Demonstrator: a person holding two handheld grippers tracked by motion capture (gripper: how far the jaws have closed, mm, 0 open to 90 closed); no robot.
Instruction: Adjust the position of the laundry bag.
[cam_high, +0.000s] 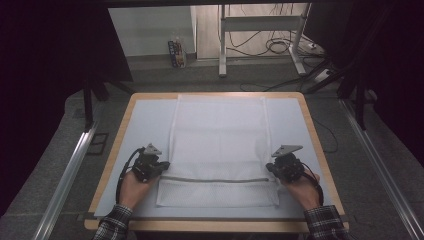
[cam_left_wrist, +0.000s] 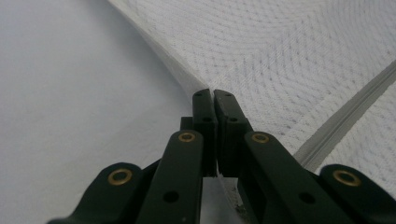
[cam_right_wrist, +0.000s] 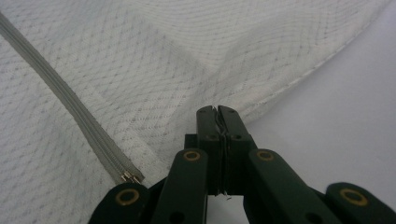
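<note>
While folding white mesh zippered laundry bag (cam_high: 220, 145), left gripper (cam_high: 161, 165) at nine o'clock, right gripper (cam_high: 274, 167) at three o'clock pinch side edges, likely to lift evenly.

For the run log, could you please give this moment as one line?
left hand-held gripper: shut on mesh laundry bag left edge | right hand-held gripper: shut on right edge | zipper: closed | bag on table mat

White mesh laundry bag (cam_left_wrist: 299, 56) running off frame at 12 and 3 o'clock; grey zipper (cam_right_wrist: 70, 116) running off at 10 o'clock.
</note>
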